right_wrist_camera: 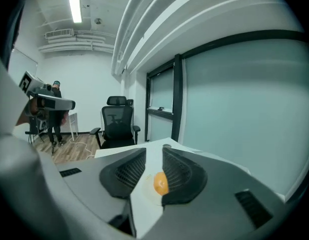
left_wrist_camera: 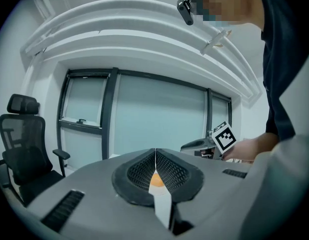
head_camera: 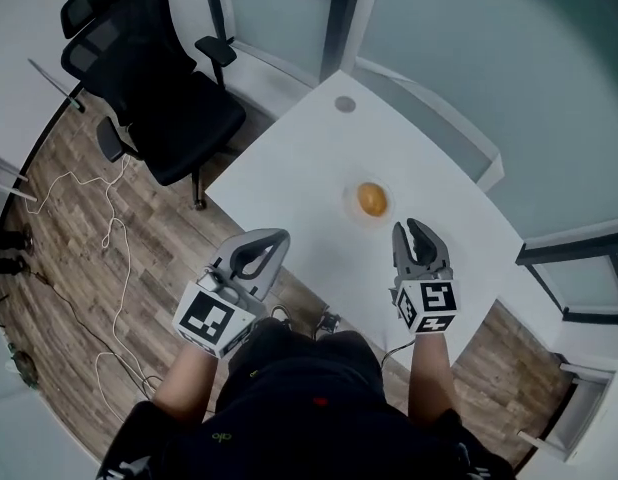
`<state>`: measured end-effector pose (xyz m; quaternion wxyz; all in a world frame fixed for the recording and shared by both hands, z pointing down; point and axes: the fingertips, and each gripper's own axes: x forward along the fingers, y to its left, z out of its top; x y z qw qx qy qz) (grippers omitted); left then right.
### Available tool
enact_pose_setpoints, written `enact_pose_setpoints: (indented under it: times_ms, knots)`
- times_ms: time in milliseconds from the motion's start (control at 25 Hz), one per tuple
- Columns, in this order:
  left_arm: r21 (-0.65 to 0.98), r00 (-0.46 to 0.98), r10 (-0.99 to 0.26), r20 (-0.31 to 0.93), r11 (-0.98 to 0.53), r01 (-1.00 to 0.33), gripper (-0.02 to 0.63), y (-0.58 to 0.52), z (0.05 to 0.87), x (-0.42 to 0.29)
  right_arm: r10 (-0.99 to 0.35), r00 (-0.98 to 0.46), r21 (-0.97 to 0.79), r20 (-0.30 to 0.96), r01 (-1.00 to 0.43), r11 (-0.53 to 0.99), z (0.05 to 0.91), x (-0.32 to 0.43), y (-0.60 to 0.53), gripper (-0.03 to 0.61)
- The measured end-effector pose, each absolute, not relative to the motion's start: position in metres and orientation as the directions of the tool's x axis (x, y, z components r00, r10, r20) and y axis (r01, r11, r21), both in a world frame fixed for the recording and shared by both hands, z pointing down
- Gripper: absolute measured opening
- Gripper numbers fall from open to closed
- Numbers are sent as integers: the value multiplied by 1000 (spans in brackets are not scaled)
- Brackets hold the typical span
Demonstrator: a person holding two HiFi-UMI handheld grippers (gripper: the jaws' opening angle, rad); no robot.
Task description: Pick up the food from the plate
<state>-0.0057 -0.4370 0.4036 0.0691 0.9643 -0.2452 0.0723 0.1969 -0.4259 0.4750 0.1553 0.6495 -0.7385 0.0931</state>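
Observation:
An orange, rounded piece of food [head_camera: 371, 200] lies on a small clear plate [head_camera: 351, 206] in the middle of the white table [head_camera: 319, 158]. My left gripper [head_camera: 274, 238] hovers at the table's near edge, left of the plate, its jaws pressed together with nothing in them. My right gripper [head_camera: 411, 228] is just in front of the plate, on its right. A narrow gap shows between its jaws and nothing sits in it. The food [left_wrist_camera: 155, 180] peeks over the left gripper [left_wrist_camera: 155, 152] in its own view. In the right gripper view the food [right_wrist_camera: 160, 183] lies just beyond the right gripper [right_wrist_camera: 153, 155].
A black office chair [head_camera: 149, 78] stands on the wood floor left of the table. White cables [head_camera: 109, 238] trail across the floor. A small grey disc [head_camera: 345, 104] sits near the table's far corner. Frosted glass walls [head_camera: 489, 58] run behind the table.

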Motion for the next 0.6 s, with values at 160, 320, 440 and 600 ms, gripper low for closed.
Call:
enact_pose_setpoints:
  times_ms: [160,320,440,600]
  knots:
    - [112,846,-488,217,-848,-518,23,-453,415,12,-862,-153,78,484,-973,217,534,213,-465,268]
    - [112,814,-509,280,-825,-554,23,-463,437,9,-818,-153,50,554,-975,216,597,222,-500,335]
    - [127,788,-518,332,-803,-582,23,-464,456,5,-779,-146,54,610,-973,225,641,224,-523,352]
    - [145,769,-516,377,-787,-599,23,-464,473,6,-722,-134,39,678,-975,218,688,231,-545,356]
